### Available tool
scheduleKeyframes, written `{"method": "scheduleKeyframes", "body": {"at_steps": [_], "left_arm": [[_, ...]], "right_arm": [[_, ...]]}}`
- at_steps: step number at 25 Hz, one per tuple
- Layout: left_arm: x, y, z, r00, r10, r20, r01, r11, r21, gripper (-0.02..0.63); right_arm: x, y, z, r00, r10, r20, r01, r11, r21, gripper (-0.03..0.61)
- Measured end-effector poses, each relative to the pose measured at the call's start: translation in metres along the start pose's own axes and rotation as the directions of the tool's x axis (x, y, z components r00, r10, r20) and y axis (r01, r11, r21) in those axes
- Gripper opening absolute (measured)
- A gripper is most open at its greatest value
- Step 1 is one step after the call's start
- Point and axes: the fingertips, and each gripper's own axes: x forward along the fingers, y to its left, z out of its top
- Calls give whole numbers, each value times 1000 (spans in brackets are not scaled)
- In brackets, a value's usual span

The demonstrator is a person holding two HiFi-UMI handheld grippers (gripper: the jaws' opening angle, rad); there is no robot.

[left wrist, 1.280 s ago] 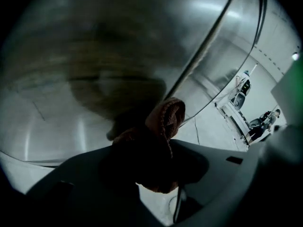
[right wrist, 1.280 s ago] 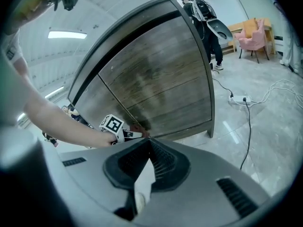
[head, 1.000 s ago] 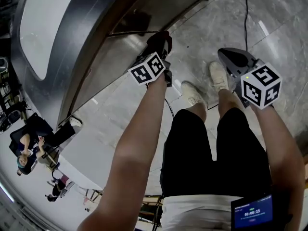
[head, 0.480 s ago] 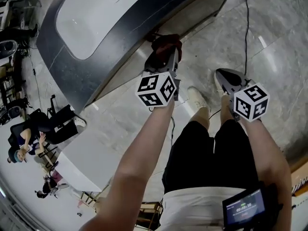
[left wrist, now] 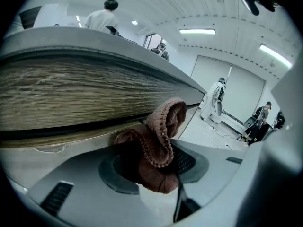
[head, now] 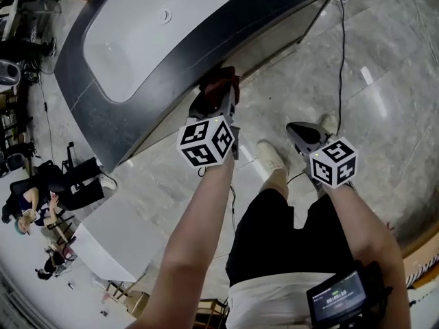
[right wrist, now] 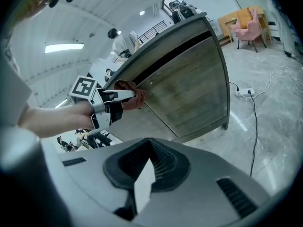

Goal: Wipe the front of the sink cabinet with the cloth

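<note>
LEFT GRIPPER AT THE CABINET: My left gripper clamps a bunched, reddish-brown knitted cloth, its looped, stitched edge curling up from between the jaws. The cloth sits against the top of the sink cabinet front, a flat panel of grey-brown wood grain. It is just under the overhanging dark countertop, which frames a smooth white basin. My right gripper hangs well apart over the glossy, grey marble-patterned floor, its ribbed jaws pressed together on nothing. A thin black cable trails across the floor beside the cabinet.
</note>
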Motion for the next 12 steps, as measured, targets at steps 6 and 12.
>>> {"method": "scheduleKeyframes", "body": {"at_steps": [6, 12], "left_arm": [[22, -14, 18, 993, 107, -47, -109, 993, -46, 167], [51, -41, 13, 990, 115, -79, -117, 993, -15, 167]], "right_arm": [[-33, -38, 28, 1000, 27, -14, -27, 1000, 3, 12], [-53, -84, 39, 1000, 24, 8, -24, 999, 28, 12]]}}
